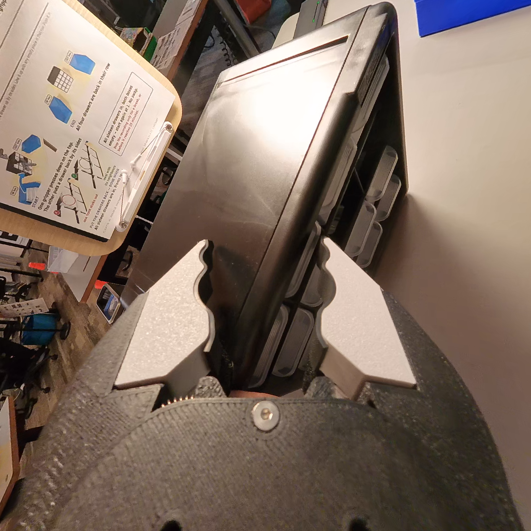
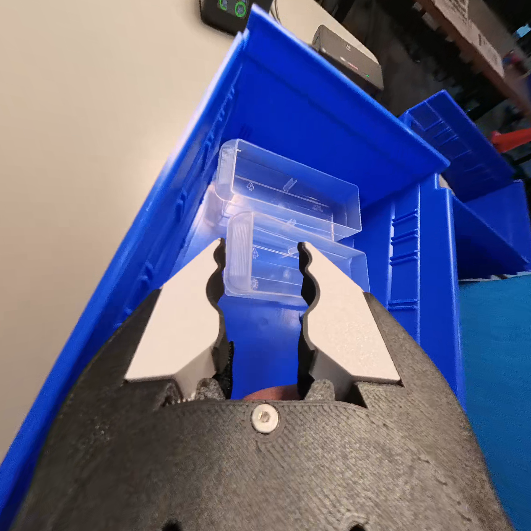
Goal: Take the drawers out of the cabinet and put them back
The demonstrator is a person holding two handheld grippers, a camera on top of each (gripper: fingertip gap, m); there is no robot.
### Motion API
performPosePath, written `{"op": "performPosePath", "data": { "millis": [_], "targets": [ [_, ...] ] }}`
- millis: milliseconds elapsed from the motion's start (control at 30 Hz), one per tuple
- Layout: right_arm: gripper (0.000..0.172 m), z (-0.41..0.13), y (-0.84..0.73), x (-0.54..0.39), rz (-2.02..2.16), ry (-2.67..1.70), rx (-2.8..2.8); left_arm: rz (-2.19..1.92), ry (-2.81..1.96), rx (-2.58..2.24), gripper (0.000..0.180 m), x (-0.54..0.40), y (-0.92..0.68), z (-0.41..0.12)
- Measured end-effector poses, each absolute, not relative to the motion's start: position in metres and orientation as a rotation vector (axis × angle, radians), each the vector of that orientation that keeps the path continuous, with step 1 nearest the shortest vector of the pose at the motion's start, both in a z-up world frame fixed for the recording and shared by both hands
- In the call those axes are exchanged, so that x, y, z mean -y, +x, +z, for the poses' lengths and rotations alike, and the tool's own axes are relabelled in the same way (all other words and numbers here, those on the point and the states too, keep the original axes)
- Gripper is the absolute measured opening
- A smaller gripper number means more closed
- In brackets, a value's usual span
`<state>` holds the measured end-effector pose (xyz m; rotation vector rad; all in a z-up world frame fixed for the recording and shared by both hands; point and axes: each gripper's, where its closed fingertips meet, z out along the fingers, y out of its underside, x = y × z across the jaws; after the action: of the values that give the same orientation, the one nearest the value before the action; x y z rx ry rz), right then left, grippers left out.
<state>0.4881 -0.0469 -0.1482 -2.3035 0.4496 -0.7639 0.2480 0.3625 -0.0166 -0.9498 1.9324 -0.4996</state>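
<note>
My right gripper (image 2: 260, 273) hangs over the blue plastic bin (image 2: 287, 109), fingers (image 2: 186, 310) fairly wide w/ nothing gripped. The nearer clear plastic drawer (image 2: 287, 270) lies loose on the bin floor beyond the tips, no pad pressing on it; a second clear drawer (image 2: 290, 184) sits just behind, overlapping it. I judge the step is dropping pulled drawers into the bin, so doing it well means lifting straight up and out w/o clipping the bin wall or nudging the stack, then going back for the next drawer.

My left gripper (image 1: 265, 258) has fingers (image 1: 172, 310) spread wide, straddling the front top edge of the black glossy plastic cabinet (image 1: 244, 172). Can't tell if the pads actually touch it, so not a grasp. Frosted grey drawer fronts (image 1: 370, 230) show along the cabinet face, several slots filled. I'd keep weight on the cabinet so it doesn't slide on the pale surface (image 1: 459, 201) during the next pull. Farther off, a printed instruction sheet (image 1: 71, 115) lies on a wooden board.
</note>
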Motion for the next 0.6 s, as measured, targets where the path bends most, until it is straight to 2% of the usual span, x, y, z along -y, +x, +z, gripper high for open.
{"op": "performPosePath", "data": {
  "millis": [133, 333, 467, 600],
  "targets": [
    [0.059, -0.128, 0.491, 0.048, -0.705, -2.207, -0.528, -0.502, -0.948, -1.934, 0.073, -0.362, 0.248, -0.017],
    [0.058, -0.079, 0.480, 0.057, -0.918, -2.098, -0.507, -0.516, -0.949, -1.936, 0.072, -0.362, 0.248, -0.016],
    [0.056, -0.048, 0.418, -0.003, -0.897, -2.019, -0.323, -0.525, -0.951, -1.938, 0.075, -0.362, 0.248, -0.016],
    [0.050, -0.055, 0.335, -0.105, -0.766, -1.951, 0.025, -0.567, -0.953, -1.939, 0.071, -0.360, 0.246, -0.013]
  ]
}}
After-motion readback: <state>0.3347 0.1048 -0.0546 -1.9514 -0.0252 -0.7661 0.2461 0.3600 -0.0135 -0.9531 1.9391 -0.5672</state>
